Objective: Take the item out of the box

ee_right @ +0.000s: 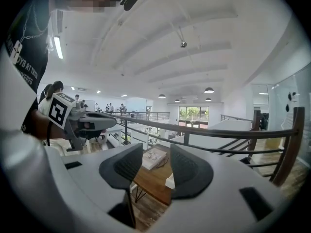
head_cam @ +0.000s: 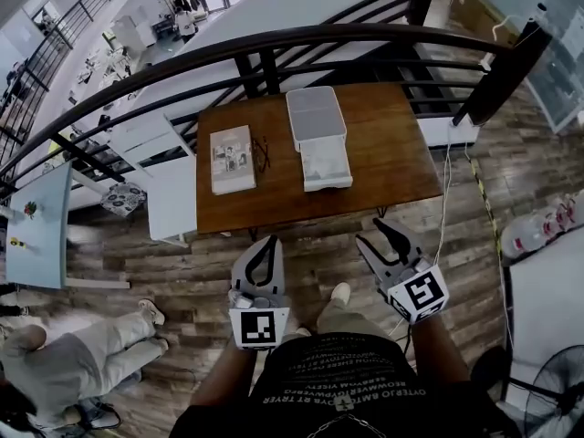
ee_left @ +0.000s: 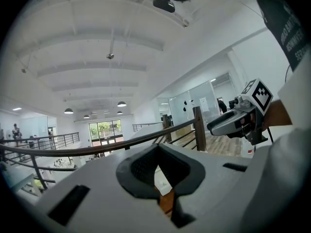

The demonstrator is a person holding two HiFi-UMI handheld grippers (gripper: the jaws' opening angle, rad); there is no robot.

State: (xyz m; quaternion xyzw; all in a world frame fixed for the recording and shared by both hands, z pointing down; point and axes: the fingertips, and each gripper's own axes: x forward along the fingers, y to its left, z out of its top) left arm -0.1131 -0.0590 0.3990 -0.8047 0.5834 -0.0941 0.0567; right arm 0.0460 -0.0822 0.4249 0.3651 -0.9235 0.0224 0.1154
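Note:
A white box [head_cam: 317, 138] lies open on the brown wooden table [head_cam: 383, 153], its lid folded back and a pale wrapped item [head_cam: 325, 164] in the near half. Both grippers hover in front of the table's near edge, apart from the box. My left gripper [head_cam: 270, 242] has its fingertips together with nothing between them. My right gripper [head_cam: 372, 231] stands open and empty. In the right gripper view, the table [ee_right: 153, 181] and a corner of the box [ee_right: 170, 181] show between the spread jaws of that gripper [ee_right: 155, 171]. In the left gripper view, only a sliver of table shows past the closed jaws.
A booklet [head_cam: 232, 159] and a dark pair of glasses [head_cam: 262, 153] lie left of the box. A dark railing [head_cam: 274, 44] runs behind the table. A person [head_cam: 82, 354] crouches at lower left. A white cable [head_cam: 444, 199] hangs off the table's right side, and a fan [head_cam: 552, 381] stands at lower right.

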